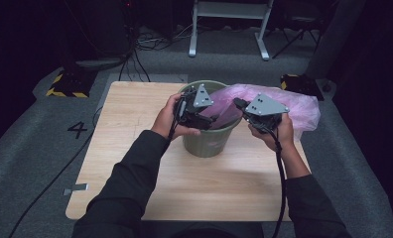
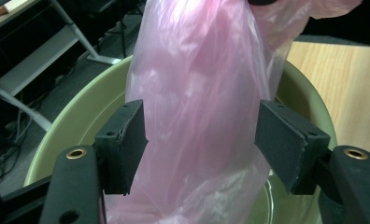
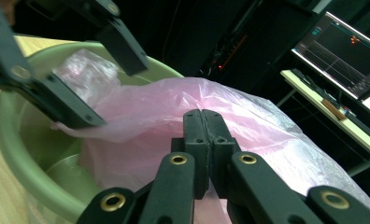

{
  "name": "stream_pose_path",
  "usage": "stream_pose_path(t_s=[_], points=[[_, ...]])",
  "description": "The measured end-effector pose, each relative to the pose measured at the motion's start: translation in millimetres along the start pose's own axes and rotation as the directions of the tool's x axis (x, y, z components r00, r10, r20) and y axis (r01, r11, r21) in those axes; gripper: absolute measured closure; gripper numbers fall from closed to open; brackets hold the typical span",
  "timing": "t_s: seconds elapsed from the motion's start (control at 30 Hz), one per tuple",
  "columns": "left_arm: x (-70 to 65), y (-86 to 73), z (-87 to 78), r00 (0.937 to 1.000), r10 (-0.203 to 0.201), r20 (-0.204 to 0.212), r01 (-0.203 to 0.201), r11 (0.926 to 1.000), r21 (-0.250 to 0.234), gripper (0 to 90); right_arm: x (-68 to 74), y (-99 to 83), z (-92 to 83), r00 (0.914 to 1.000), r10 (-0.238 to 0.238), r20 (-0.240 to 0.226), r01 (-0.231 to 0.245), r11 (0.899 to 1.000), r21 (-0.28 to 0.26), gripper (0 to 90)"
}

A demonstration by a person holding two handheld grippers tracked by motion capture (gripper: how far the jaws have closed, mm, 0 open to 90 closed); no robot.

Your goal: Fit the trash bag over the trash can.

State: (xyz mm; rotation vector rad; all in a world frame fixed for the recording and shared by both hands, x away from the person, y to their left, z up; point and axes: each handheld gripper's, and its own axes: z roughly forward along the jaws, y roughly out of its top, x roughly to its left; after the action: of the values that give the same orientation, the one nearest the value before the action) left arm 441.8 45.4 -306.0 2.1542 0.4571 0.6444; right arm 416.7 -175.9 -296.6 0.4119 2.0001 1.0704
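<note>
The left gripper (image 2: 202, 140) stands part open, its 2 pads (image 2: 129, 144) flanking a twisted pink plastic bag (image 2: 202, 93); the left pad touches the film, the right stands just clear. The right gripper (image 3: 204, 140) is clamped on the bag's film. Below both sits the green bucket (image 2: 75, 121), its rim ringing the jaws, bare tabletop (image 2: 351, 79) beyond.

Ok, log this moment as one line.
left gripper: open around pink bag | right gripper: shut on pink bag | green bucket: bag partly inside
</note>
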Motion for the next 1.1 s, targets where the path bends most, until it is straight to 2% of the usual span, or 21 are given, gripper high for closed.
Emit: stream_pose_path(t_s=[0.1, 0.17, 0.23, 0.3, 0.33, 0.4, 0.5, 0.57, 0.63, 0.73, 0.8, 0.87, 0.9, 0.97, 1.03, 1.1], points=[[-3.5, 2.6, 2.8, 0.9998, 0.021, -0.003, -0.021, 0.9997, 0.011, 43.5, 2.9, 2.3, 0.3, 0.9998, -0.017, -0.008, 0.017, 1.0, -0.001, 90.0], [-5.9, 2.9, 5.5, 0.999, 0.043, -0.01, -0.043, 0.9989, 0.017, 55.4, 5.0, 3.6, 0.1, 0.9996, -0.022, -0.017, 0.022, 1.0, -0.006, 90.0], [-6.6, 2.9, 7.4, 0.9971, 0.066, -0.037, -0.065, 0.9975, 0.027, 66.2, 7.3, 4.8, -0.3, 0.9994, -0.02, -0.027, 0.02, 1.0, -0.008, 90.0], [-7.0, 1.4, 9.2, 0.9976, 0.061, -0.033, -0.061, 0.998, 0.019, 76.3, 8.8, 5.5, -0.8, 0.9992, -0.022, -0.033, 0.021, 1.0, -0.014, 90.0], [-6.4, 1.0, 9.2, 0.9966, 0.072, -0.039, -0.071, 0.9972, 0.023, 82.6, 9.5, 5.7, -1.2, 0.9992, -0.024, -0.033, 0.023, 1.0, -0.014, 90.0], [-6.3, -0.5, 9.8, 0.9968, 0.069, -0.041, -0.068, 0.9975, 0.018, 89.7, 9.6, 5.4, -1.9, 0.9991, -0.014, -0.041, 0.013, 1.0, -0.023, 89.5], [-3.2, -2.8, 9.6, 0.9966, 0.067, -0.047, -0.067, 0.9976, 0.02, 90.0, 10.2, 4.0, -3.0, 0.9986, 0.001, -0.053, -0.002, 1.0, -0.025, 85.6], [-1.8, -5.1, 9.0, 0.9974, 0.055, -0.047, -0.054, 0.9983, 0.021, 90.0, 10.8, 2.5, -3.9, 0.9984, 0.005, -0.057, -0.007, 1.0, -0.027, 78.9], [0.4, -7.0, 7.9, 0.9966, 0.061, -0.057, -0.059, 0.998, 0.02, 90.0, 10.5, -0.5, -7.4, 0.9978, 0.018, -0.064, -0.02, 0.999, -0.035, 75.9], [4.2, -10.6, 7.0, 0.9969, 0.048, -0.061, -0.047, 0.9988, 0.015, 90.0, 9.7, -4.3, -13.4, 0.9945, 0.044, -0.095, -0.049, 0.998, -0.046, 60.1], [7.0, -13.2, 6.0, 0.9976, 0.034, -0.061, -0.033, 0.9993, 0.017, 90.0, 9.4, -6.3, -18.0, 0.9935, 0.059, -0.097, -0.063, 0.997, -0.045, 49.9], [9.6, -14.9, 5.0, 0.9972, 0.034, -0.067, -0.033, 0.9993, 0.02, 90.0, 8.9, -8.1, -20.7, 0.9933, 0.079, -0.084, -0.081, 0.997, -0.019, 37.5], [10.9, -16.3, 4.8, 0.9974, 0.025, -0.067, -0.024, 0.9995, 0.019, 90.0, 8.3, -9.7, -22.4, 0.9925, 0.089, -0.084, -0.089, 0.996, -0.001, 34.5], [13.3, -18.4, 3.6, 0.9973, 0.008, -0.073, -0.007, 0.9997, 0.022, 90.0, 7.1, -14.3, -26.3, 0.9911, 0.097, -0.091, -0.096, 0.995, 0.02, 30.1], [17.2, -20.5, 2.7, 0.9974, 0.001, -0.071, 0.0, 0.9998, 0.021, 90.0, 6.5, -19.8, -29.9, 0.9918, 0.095, -0.085, -0.089, 0.993, 0.071, 25.7], [19.5, -22.6, 2.5, 0.9969, 0.002, -0.079, 0.0, 0.9996, 0.028, 90.0, 6.4, -26.1, -33.2, 0.9892, 0.106, -0.101, -0.095, 0.99, 0.105, 25.6]])
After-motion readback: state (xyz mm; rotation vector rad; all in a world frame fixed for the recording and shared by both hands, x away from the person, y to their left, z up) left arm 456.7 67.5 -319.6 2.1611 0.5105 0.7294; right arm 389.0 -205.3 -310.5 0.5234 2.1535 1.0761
